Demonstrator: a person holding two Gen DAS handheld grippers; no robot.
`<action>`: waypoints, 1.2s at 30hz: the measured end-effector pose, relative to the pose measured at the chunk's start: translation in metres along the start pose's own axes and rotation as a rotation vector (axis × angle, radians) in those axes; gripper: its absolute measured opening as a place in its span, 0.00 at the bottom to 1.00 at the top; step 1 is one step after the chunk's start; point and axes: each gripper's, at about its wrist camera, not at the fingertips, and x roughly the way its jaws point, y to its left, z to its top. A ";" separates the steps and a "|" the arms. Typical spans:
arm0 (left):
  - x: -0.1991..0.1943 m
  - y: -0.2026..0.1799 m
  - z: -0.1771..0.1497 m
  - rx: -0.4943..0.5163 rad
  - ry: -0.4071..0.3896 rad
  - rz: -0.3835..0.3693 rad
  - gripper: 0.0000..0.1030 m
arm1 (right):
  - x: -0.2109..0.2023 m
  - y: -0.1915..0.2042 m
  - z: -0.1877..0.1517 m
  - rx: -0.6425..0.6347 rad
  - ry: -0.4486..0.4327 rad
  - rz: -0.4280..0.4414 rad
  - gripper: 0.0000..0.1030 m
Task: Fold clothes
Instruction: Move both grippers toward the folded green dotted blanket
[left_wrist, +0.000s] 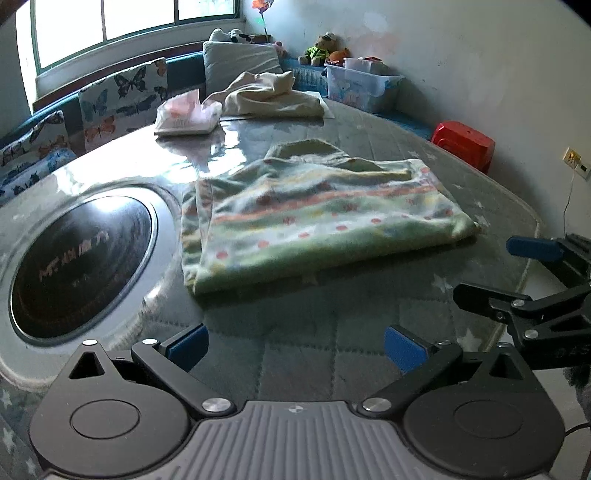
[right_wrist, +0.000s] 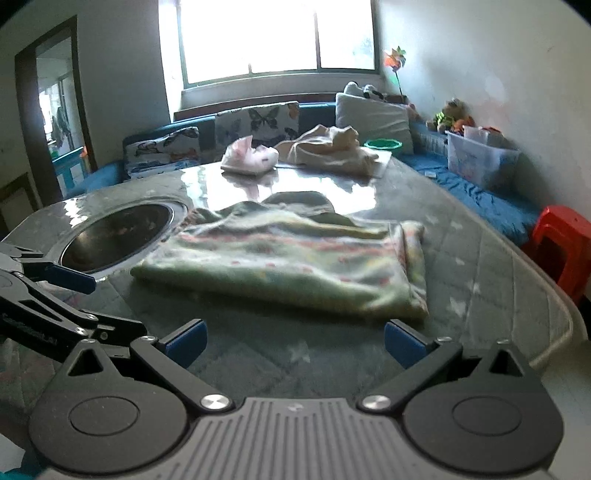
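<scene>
The left gripper (left_wrist: 295, 349) is hovering low over the tabletop (left_wrist: 295, 369) with its blue-padded fingers (left_wrist: 186, 347) spread wide and pinching nothing. The right gripper (right_wrist: 293, 343) is doing the same on its own side, its fingers (right_wrist: 404, 343) spread apart and empty over the quilted cover. In the left wrist view the right gripper is showing at 3 o'clock, just beside the left one; in the right wrist view the left gripper is reaching in at 9 o'clock.

The folded garment (left_wrist: 317, 218), a green fleece piece with orange stripes and dots, is lying flat at 12 o'clock from both grippers, near them but not touching either. In the left wrist view a round built-in cooktop (left_wrist: 79, 266) is sitting at 9 o'clock of the garment, just beside its edge. At the tabletop's far side, toward 12 o'clock, a cream garment (left_wrist: 269, 96) is lying crumpled, with a pink-and-white bundle (left_wrist: 186, 116) just beside it at 9 o'clock. A red stool (left_wrist: 463, 144) is standing off the tabletop at 2 o'clock.
</scene>
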 end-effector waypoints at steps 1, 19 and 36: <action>0.001 0.001 0.002 0.003 0.002 0.002 1.00 | 0.000 -0.001 0.000 0.007 0.005 0.001 1.00; 0.024 0.006 0.042 0.048 0.022 0.022 1.00 | 0.033 -0.013 0.037 0.024 0.027 0.042 0.98; 0.056 0.035 0.087 0.009 0.011 0.058 0.97 | 0.078 -0.033 0.067 0.046 0.070 0.055 0.84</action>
